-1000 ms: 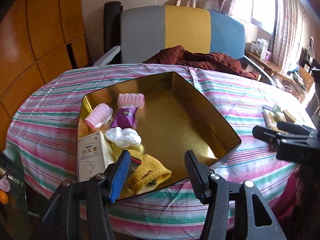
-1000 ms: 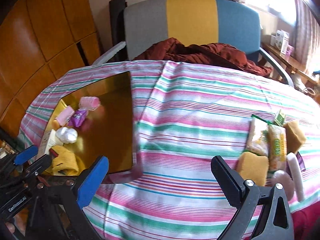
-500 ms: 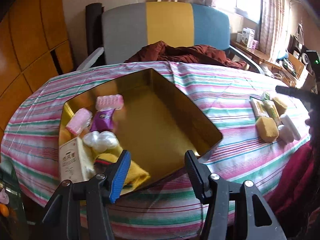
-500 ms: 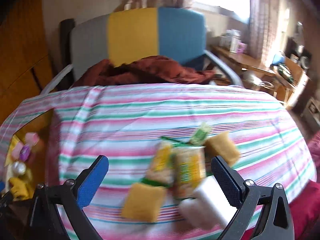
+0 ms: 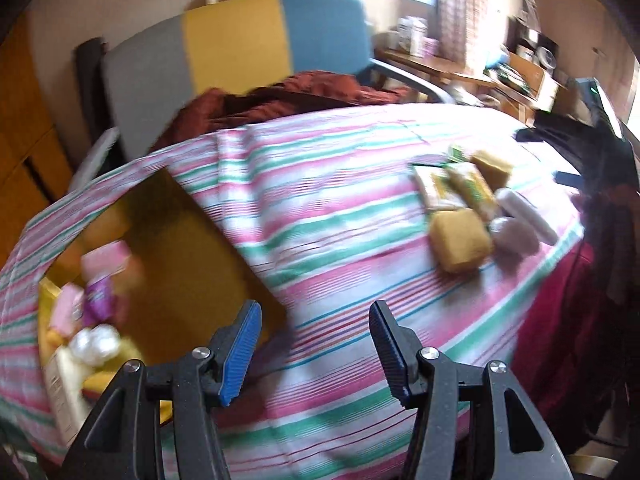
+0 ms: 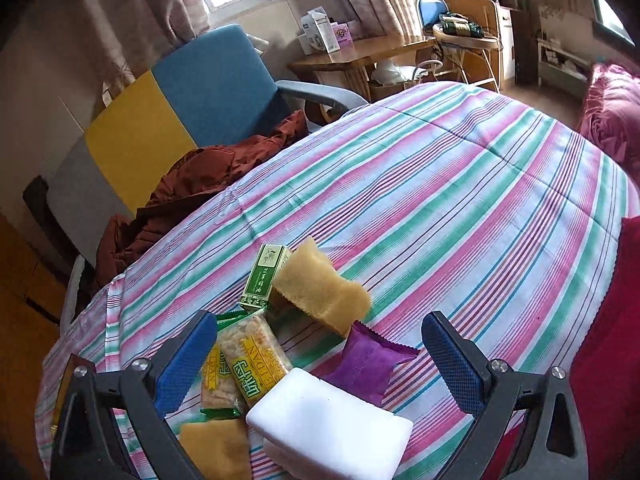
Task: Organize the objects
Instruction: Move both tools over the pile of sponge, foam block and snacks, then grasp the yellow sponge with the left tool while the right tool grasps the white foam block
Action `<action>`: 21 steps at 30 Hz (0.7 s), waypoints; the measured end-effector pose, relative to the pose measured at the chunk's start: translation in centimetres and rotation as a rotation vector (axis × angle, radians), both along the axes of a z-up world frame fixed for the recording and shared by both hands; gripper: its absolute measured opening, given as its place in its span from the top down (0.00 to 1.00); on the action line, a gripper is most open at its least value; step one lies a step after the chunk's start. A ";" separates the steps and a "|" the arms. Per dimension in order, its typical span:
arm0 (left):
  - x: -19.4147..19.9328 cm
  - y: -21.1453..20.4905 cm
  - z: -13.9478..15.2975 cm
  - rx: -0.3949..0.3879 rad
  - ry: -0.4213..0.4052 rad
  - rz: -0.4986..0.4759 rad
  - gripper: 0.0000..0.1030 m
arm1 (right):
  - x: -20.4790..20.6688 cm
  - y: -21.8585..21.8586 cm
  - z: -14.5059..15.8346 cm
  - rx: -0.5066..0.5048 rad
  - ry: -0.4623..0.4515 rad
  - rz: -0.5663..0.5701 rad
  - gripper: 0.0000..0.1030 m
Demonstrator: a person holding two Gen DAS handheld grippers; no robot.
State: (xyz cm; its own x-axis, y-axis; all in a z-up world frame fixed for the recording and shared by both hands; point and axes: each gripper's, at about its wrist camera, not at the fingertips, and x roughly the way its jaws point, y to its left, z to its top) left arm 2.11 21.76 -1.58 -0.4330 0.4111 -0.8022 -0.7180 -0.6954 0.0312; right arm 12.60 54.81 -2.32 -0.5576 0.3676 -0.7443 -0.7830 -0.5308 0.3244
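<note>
right wrist view: striped tablecloth (image 6: 460,184) carries a cluster of items near its near edge. right gripper (image 6: 320,354), fingers apart and empty, straddles white sponge block (image 6: 328,420), snack bars (image 6: 248,360), purple packet (image 6: 366,364). left gripper (image 5: 314,344), fingers apart, hangs beside gold tin (image 5: 200,256) at the left edge.

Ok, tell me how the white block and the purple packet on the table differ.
The white block is a thick, plain, matte slab; the purple packet is a thin, shiny wrapper with crimped ends. The white block is clearly the larger. It lies nearest the camera, between the right gripper's open fingers, and overlaps the packet's near edge; the packet lies just behind it. Both rest on the striped cloth in the same pile.
</note>
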 end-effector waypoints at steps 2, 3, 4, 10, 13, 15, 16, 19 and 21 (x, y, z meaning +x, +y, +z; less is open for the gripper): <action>0.3 2.1 -0.3 0.004 -0.020 -0.051 0.45 | 0.0 0.0 -0.1 -0.007 0.006 0.001 0.00; 0.4 3.2 -0.5 0.004 -0.035 -0.074 0.45 | 0.0 -0.1 -0.2 -0.009 0.010 0.005 0.00; 0.5 4.2 -0.7 0.007 -0.050 -0.097 0.45 | 0.0 -0.1 -0.2 -0.010 0.012 0.010 0.00; 0.6 9.8 -2.0 0.016 -0.144 -0.179 0.34 | 0.3 0.0 -0.4 -0.031 0.029 0.020 0.00; 0.8 11.9 -2.5 0.022 -0.160 -0.195 0.25 | 0.3 0.2 -0.6 -0.051 0.034 0.022 0.00; 0.5 13.3 -3.1 0.011 -0.174 -0.205 0.21 | 0.2 0.3 -0.8 -0.062 0.032 0.027 0.00; 0.4 14.0 -3.6 0.006 -0.184 -0.207 0.21 | 0.2 0.3 -0.9 -0.065 0.031 0.029 0.00; -0.1 15.7 -5.4 -0.047 -0.189 -0.200 0.21 | 0.0 0.4 -1.1 -0.075 0.026 0.035 0.00; -0.6 15.8 -7.0 -0.054 -0.236 -0.203 0.28 | 0.0 0.5 -1.3 -0.088 0.022 0.037 0.00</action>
